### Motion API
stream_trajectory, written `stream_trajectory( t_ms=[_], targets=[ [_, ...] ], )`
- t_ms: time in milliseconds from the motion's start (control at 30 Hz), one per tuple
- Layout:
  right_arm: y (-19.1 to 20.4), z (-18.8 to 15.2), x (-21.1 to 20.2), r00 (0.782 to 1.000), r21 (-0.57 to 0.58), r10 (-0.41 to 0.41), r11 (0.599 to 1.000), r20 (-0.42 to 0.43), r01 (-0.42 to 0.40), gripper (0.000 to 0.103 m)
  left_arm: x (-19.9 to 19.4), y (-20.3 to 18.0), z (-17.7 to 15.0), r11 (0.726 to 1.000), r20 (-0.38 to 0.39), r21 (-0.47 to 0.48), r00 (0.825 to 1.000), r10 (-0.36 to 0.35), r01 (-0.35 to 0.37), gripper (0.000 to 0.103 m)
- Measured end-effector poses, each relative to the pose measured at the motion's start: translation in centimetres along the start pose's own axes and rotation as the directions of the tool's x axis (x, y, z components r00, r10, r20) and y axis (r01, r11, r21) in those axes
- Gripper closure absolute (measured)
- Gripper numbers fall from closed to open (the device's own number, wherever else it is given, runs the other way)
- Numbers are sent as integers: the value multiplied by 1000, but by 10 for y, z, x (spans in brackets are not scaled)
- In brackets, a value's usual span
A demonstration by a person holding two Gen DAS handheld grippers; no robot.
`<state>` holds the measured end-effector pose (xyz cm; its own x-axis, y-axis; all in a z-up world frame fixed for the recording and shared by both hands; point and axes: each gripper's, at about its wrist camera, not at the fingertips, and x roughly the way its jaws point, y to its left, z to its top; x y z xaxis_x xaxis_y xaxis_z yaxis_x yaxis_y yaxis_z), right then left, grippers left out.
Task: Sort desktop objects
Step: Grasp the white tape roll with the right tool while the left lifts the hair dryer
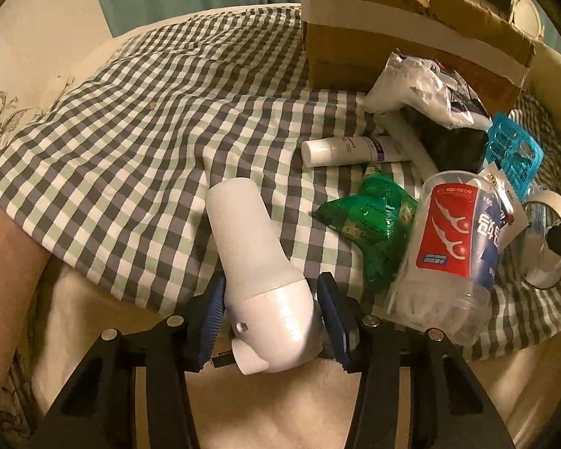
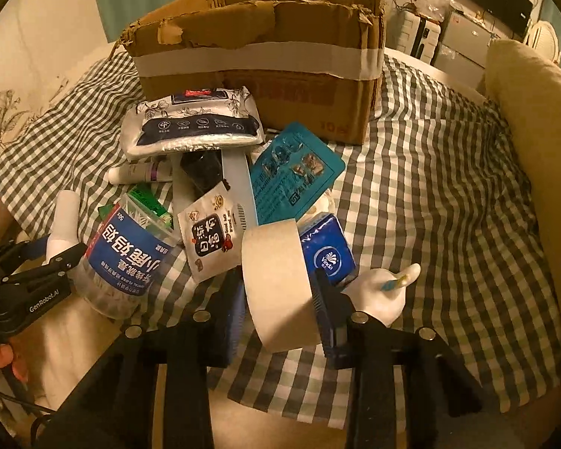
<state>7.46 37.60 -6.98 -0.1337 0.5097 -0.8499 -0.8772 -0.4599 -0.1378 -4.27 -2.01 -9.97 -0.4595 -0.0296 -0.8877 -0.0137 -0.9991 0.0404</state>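
Observation:
My left gripper (image 1: 271, 321) is shut on a white plastic bottle-shaped device (image 1: 258, 262), held near the table's front edge; the device also shows in the right wrist view (image 2: 61, 224). My right gripper (image 2: 278, 310) is shut on a roll of beige tape (image 2: 276, 284), standing on edge; the roll also shows in the left wrist view (image 1: 549, 239). A pile lies in front of the cardboard box (image 2: 258, 71): a clear floss-pick jar (image 2: 127, 258), wet wipes pack (image 2: 194, 123), white tube (image 1: 351, 149), green packet (image 1: 374, 224), teal blister card (image 2: 295, 172), blue tissue pack (image 2: 327, 256).
A checked cloth (image 1: 149, 131) covers the table. A white figurine with a blue-tipped stick (image 2: 385, 288) lies right of the tape. A cushion (image 2: 535, 142) borders the right side. A small sachet (image 2: 209, 239) and a dark object (image 2: 202, 172) lie in the pile.

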Motion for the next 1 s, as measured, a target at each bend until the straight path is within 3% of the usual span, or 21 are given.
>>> stream_trajectory(
  t_ms=[167,533,833,1000],
  targets=[
    [2,-1,-7,1000,14,27,1000,1,-27,72,-10,2,0,1000,23,-12,1000,-17,17,53],
    [22,2,-47,991,-34,78,997,112,-75,74,-41,-1,1,999,101,-9,994,-51,52,53],
    [35,9,-83,975,-54,106,994,197,-97,74,-77,-10,10,996,241,47,967,-79,69,53],
    [27,6,-89,970,-7,123,992,211,-125,74,-89,-15,16,993,267,58,957,-117,105,53]
  ],
)
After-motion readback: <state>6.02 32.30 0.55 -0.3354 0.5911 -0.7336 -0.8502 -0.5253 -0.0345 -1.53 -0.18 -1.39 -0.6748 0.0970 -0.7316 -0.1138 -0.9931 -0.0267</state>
